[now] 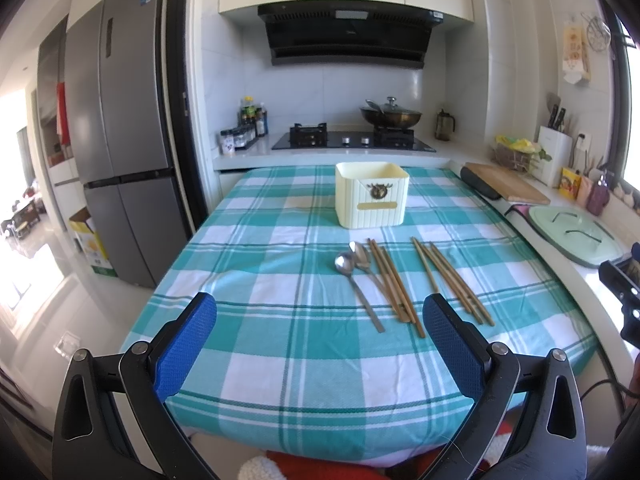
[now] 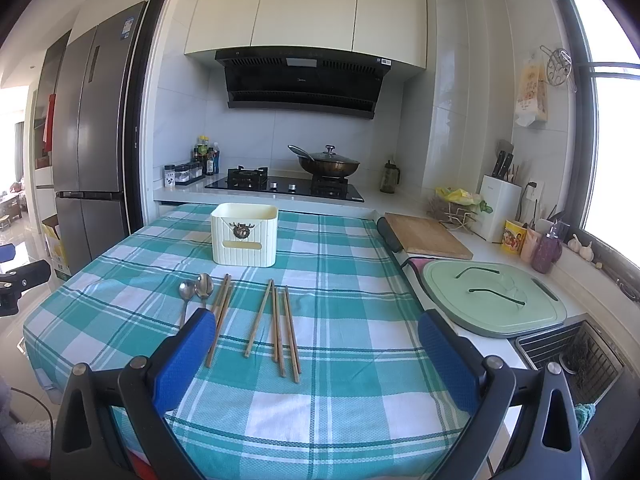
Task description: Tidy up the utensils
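Both the left gripper (image 1: 320, 344) and right gripper (image 2: 318, 352) are held spread and empty. Spoons (image 1: 354, 266) and chopsticks (image 2: 276, 324) lie on the tabletop (image 2: 344, 364) before the cream holder (image 2: 244, 234). Thin chopsticks may roll or slip if pinched off-centre.

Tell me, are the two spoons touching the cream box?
Apart. The left wrist view shows bare checked cloth between the spoons and the cream box.

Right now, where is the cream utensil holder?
In both views the cream utensil holder stands upright on the checked tablecloth, toward the stove end, just beyond the spoons and chopsticks.
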Action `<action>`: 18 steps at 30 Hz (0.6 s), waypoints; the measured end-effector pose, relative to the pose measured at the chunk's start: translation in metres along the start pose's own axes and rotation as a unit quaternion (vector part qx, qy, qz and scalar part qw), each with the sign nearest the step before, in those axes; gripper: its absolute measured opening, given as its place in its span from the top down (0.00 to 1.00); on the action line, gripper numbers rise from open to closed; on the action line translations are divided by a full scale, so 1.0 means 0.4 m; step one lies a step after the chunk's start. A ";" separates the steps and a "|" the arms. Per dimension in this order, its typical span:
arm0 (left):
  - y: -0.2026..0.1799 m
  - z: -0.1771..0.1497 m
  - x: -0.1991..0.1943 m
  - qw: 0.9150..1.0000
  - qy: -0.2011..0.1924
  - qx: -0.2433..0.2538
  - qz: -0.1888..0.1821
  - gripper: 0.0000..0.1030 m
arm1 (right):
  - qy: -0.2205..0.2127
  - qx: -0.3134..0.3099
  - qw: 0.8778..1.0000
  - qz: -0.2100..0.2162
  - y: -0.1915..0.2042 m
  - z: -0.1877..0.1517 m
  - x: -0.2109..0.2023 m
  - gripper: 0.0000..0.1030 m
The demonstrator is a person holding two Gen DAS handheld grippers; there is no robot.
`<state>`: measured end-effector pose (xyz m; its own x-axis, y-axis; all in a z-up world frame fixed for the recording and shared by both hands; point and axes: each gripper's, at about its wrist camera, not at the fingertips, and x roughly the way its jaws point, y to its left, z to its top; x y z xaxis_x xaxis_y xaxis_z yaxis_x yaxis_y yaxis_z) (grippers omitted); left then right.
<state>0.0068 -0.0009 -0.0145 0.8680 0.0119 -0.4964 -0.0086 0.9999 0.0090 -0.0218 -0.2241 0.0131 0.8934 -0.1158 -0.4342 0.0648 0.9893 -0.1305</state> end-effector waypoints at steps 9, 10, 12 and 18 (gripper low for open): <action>-0.008 -0.018 0.039 0.999 0.030 0.005 -0.009 0.00 | 0.001 0.004 1.000 -0.001 -0.017 -0.012 0.002 0.00; -0.010 -0.019 0.047 0.999 0.035 0.009 -0.012 0.00 | 0.002 0.006 1.000 -0.001 -0.023 -0.016 0.003 0.00; -0.015 -0.020 0.067 0.999 0.047 0.011 -0.017 0.00 | 0.008 0.007 1.000 -0.003 -0.030 -0.020 0.019 0.00; -0.012 -0.021 0.180 0.994 0.104 -0.003 -0.028 0.00 | 0.035 0.017 0.999 0.001 -0.046 -0.022 0.102 0.00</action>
<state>0.0650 -0.0050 -0.0575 0.7458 -0.0432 -0.6648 0.0331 0.9991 -0.0278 0.0094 -0.2477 -0.0100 0.8601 -0.1194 -0.4960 0.0796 0.9917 -0.1007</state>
